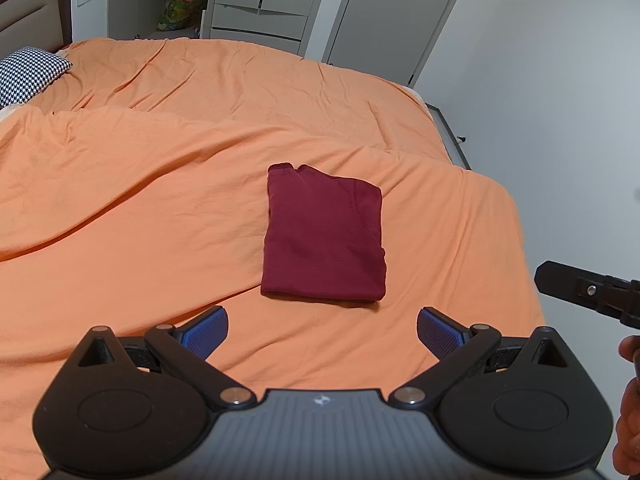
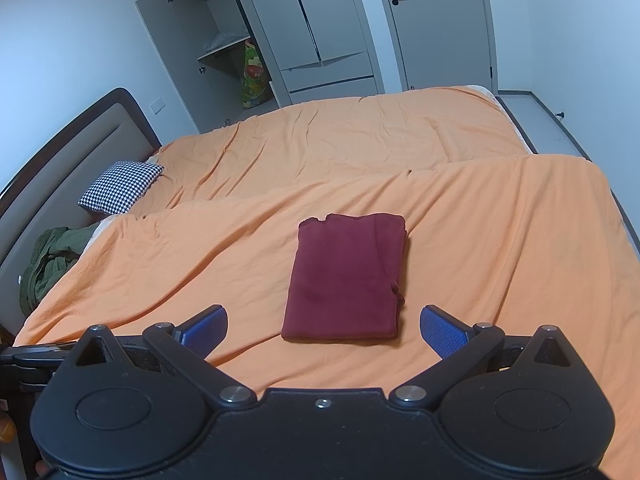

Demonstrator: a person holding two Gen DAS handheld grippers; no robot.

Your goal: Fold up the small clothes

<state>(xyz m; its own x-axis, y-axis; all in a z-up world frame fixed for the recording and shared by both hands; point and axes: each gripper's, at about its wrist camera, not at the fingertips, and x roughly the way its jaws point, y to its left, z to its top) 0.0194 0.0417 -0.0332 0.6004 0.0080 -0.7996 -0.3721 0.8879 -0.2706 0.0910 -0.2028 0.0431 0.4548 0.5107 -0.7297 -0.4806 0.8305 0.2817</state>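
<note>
The maroon garment (image 1: 323,236) lies in a compact folded rectangle on the orange bedcover (image 1: 140,200), roughly in the middle of the near half of the bed, well apart from the houndstooth cushion (image 2: 120,192) at the far left by the headboard. The left tool (image 1: 322,332) hangs just short of the garment's near edge with its blue pads (image 1: 208,334) spread wide and nothing between them; the right tool (image 2: 323,332) is likewise spread wide and empty, a little right of the left one, its near pads flanking the garment's near edge without touching it. Judging from the neat shape, the fold looks essentially finished, so the step in hand is probably a last tidy or a release. To do that well, any touch should be light: press flat along the near fold, square the slightly ragged far-left corner where a notch shows, and tuck in the loose layers at the right edge without dragging the whole stack across the soft, wrinkled bedcover. A crumpled green garment (image 2: 48,264) at the far left may be next.
</note>
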